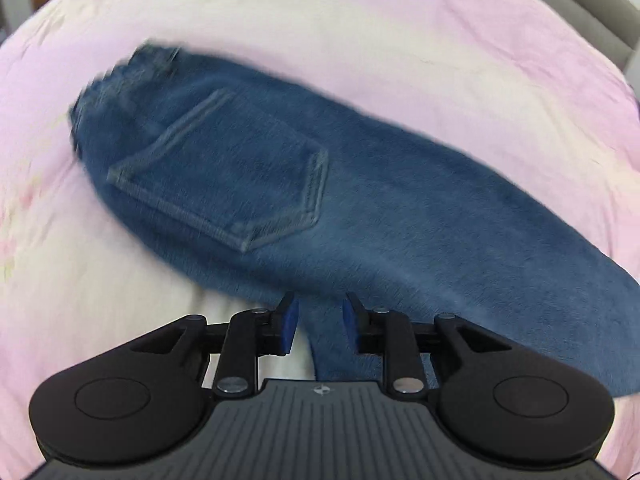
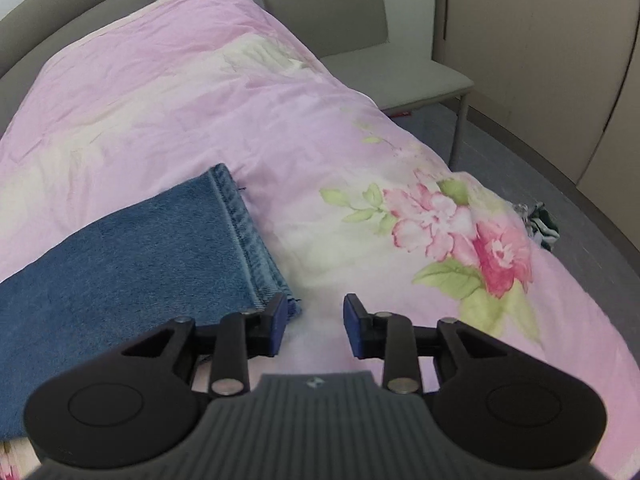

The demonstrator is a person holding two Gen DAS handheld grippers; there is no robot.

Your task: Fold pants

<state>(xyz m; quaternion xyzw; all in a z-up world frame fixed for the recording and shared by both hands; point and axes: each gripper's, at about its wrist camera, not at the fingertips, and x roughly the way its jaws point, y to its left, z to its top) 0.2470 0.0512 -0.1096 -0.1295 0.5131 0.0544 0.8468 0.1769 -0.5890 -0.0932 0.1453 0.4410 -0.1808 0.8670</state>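
jeans (image 1: 360, 200) lie flat on the bed, spread over a pink quilt (image 1: 440, 60) printed with flowers. going left to right, the waist end comes first: in the left wrist view a back pocket (image 1: 224, 168) faces up, its stitching clear, with the waistband blurred at the far left. the legs run on to the right, laid one on the other as far as i can tell. the left gripper (image 1: 320, 318) hangs just above the near edge of the denim, its blue pads (image 1: 290, 320) apart and nothing between them but cloth lying below; it grips nothing. further right, the right wrist view shows the leg hem (image 2: 248, 240), a stitched band lying flat on the quilt. the right gripper (image 2: 314, 322) hovers at the hem's near corner, jaws apart, its left finger (image 2: 278, 320) in front of the corner, bare quilt showing in the gap. past it the quilt carries pink flowers (image 2: 460, 224), and beyond the bed's right side stand a grey chair (image 2: 360, 20) and a small striped bundle (image 2: 540, 224) on the floor.
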